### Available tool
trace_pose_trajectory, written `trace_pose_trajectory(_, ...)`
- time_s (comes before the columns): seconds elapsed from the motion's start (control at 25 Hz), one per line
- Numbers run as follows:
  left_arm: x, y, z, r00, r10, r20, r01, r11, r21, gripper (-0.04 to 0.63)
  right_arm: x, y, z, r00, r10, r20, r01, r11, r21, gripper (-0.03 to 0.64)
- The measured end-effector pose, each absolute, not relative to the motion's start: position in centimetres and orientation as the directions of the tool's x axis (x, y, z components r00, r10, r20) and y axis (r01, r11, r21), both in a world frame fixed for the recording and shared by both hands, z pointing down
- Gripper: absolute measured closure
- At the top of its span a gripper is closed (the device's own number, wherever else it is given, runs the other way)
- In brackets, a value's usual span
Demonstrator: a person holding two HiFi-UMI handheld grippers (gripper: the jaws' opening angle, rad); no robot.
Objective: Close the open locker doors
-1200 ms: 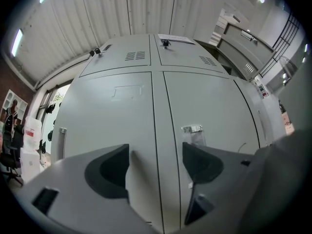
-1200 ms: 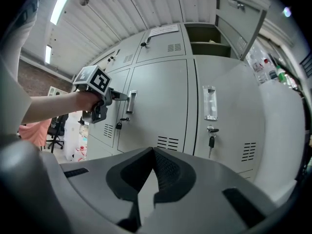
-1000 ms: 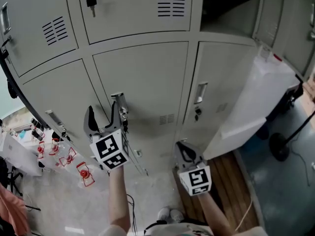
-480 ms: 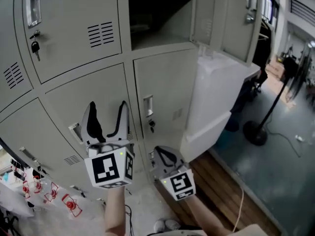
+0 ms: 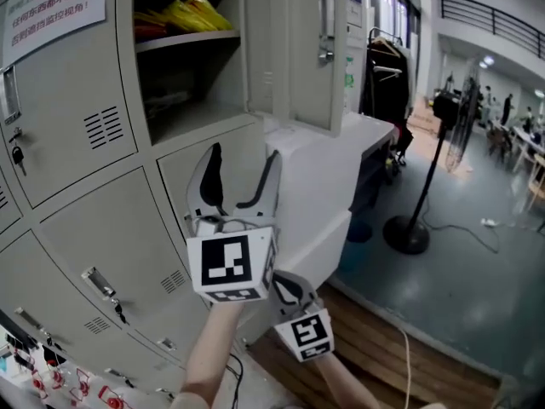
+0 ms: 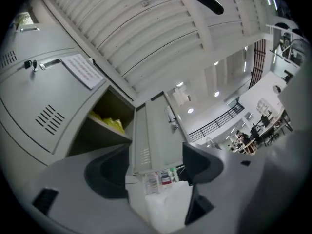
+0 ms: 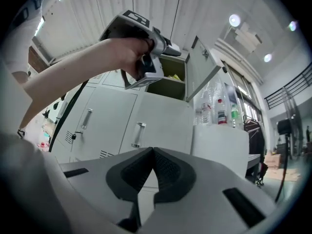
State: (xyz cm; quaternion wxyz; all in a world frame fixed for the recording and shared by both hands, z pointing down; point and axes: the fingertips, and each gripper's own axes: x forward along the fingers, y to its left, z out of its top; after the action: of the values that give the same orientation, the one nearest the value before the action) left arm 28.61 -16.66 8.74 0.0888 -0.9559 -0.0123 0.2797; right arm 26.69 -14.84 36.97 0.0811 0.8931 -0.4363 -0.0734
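View's swung up to the open door (image 5: pixel 298 58), left gripper (image 5: pixel 244 156) now raised wide-jawed toward it, right gripper (image 5: pixel 288 286) pinched together down low, so closing's next I guess.

White cabinet (image 5: pixel 317 181), bottles (image 7: pixel 222 108) on top (labels unreadable), pedestal fan (image 5: pixel 406 233), yellow packets (image 5: pixel 192 12) on shelf (image 5: pixel 183 39)

- The open locker door (image 5: pixel 294 49) stood out to the right of its compartment (image 5: pixel 183 79).
- Packets (image 5: pixel 192 14) lay on the shelf (image 5: pixel 183 41) inside that compartment.
- A low cabinet (image 5: pixel 328 186) stood under the door, just right of the lockers (image 5: pixel 94 220), with bottles (image 7: pixel 222 108) on top.
- The left gripper (image 5: pixel 245 153) was in front of the lockers, and the right gripper (image 5: pixel 285 286) was below it.
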Motion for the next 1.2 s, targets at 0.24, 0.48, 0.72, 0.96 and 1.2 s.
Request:
trace_pose_trajectory(0.24,33.3,-9.1,6.1,0.828,0.173,-0.533,0.059,-0.973,-0.223,0.264,28.5,-10.1,35.7,0.674,-0.731,-0.104,-0.71,-0.68,0.18,0.611)
trace_pose_trajectory(0.48,37.3,-5.2,5.7,0.842,0.182,-0.507,0.064,-0.968,-0.242,0.263,29.6,-7.1,35.9,0.709,-0.695,-0.12,-0.678,-0.719,0.154,0.611)
trace_pose_trajectory(0.72,40.4,-4.3,5.6,0.854,0.15,-0.499,0.031,-0.971,-0.238,0.264,30.5,-5.2,36.4,0.729,-0.673,-0.123,-0.662,-0.74,0.119,0.611)
trace_pose_trajectory(0.96,41.0,-4.1,5.7,0.86,0.129,-0.494,-0.003,-0.966,-0.257,0.264,31.1,-4.5,37.1,0.733,-0.671,-0.113,-0.663,-0.741,0.103,0.611)
trace_pose_trajectory(1.2,41.4,-4.9,5.5,0.866,0.108,-0.488,-0.035,-0.96,-0.276,0.264,31.1,-5.1,36.5,0.713,-0.689,-0.128,-0.682,-0.724,0.102,0.611)
